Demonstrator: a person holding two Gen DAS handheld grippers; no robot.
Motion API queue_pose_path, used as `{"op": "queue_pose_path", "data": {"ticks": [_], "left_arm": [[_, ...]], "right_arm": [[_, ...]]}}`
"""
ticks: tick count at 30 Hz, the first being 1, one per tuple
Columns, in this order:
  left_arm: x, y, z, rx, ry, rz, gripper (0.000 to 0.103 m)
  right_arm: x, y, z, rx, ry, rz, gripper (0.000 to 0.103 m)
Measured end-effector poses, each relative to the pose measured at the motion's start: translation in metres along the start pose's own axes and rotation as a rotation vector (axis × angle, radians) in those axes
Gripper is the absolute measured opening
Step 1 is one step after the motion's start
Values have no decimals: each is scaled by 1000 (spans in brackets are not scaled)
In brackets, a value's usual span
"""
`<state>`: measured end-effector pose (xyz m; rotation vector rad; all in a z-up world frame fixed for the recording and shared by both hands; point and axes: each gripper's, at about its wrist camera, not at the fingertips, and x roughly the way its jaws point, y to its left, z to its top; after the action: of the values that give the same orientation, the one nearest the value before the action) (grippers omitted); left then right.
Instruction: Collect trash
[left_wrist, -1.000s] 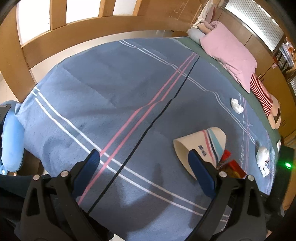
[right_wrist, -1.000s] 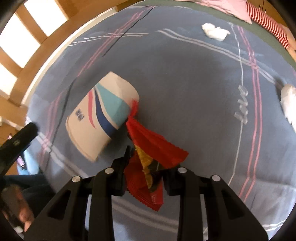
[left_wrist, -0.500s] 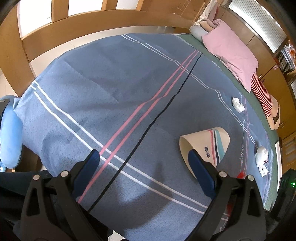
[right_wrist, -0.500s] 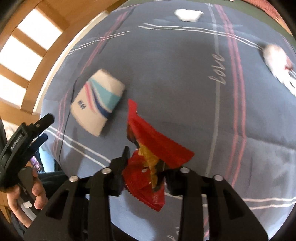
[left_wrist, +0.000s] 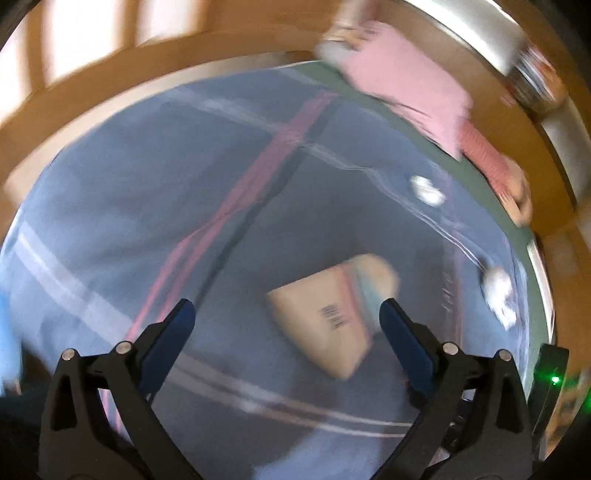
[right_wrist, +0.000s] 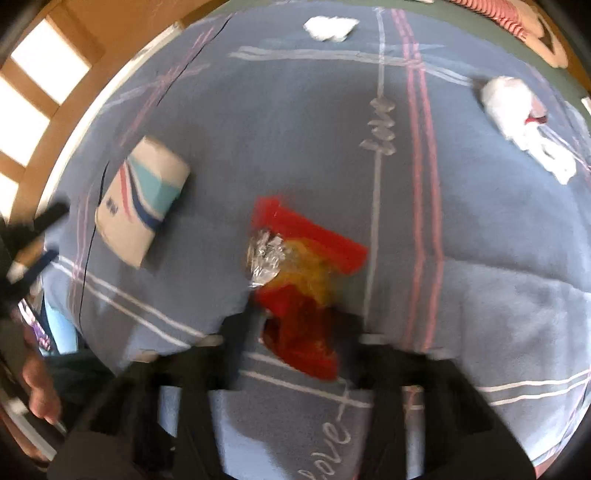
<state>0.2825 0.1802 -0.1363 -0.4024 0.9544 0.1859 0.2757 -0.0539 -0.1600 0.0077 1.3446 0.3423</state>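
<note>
Your right gripper (right_wrist: 295, 325) is closing on the red snack wrapper (right_wrist: 303, 280), now showing crumpled foil (right_wrist: 266, 258). Your left gripper (left_wrist: 282, 325), wide open and empty, is now framing the paper cup (left_wrist: 328, 314). Tissue wads (right_wrist: 328, 27) are lying at 12 and 2 o'clock on the blue blanket (right_wrist: 258, 110); motion blur is hiding the pads' contact.
</note>
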Motion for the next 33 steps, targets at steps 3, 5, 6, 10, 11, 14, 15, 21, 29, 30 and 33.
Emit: {"op": "queue_pose_path", "data": {"ticks": [3, 5, 6, 10, 11, 14, 15, 21, 29, 30, 33], "left_arm": [[23, -42, 5, 283, 47, 35, 100], [35, -56, 1, 397, 37, 127, 100], [40, -59, -1, 421, 31, 161, 100], [63, -58, -3, 407, 137, 135, 100], [68, -54, -3, 373, 179, 97, 100], [83, -45, -8, 319, 288, 63, 98], [85, -44, -9, 324, 294, 69, 95], [70, -42, -19, 370, 211, 83, 67], [44, -41, -15, 339, 130, 9, 17], [42, -41, -18, 346, 132, 16, 17], [42, -41, -21, 344, 148, 10, 17]], "right_arm": [[-10, -6, -6, 18, -22, -20, 27], [-19, -13, -10, 24, -40, -43, 27], [-26, -18, -12, 32, -57, -60, 27], [-43, -35, -26, 98, -96, -69, 27], [-45, -40, -31, 125, -100, -59, 27], [-47, -47, -41, 152, -97, -42, 27], [-48, -50, -43, 158, -96, -39, 27], [-53, -50, -44, 169, -129, -47, 27], [-62, -40, -51, 150, -165, -70, 27], [-64, -39, -50, 147, -169, -70, 27], [-66, -37, -50, 147, -177, -71, 27]]}}
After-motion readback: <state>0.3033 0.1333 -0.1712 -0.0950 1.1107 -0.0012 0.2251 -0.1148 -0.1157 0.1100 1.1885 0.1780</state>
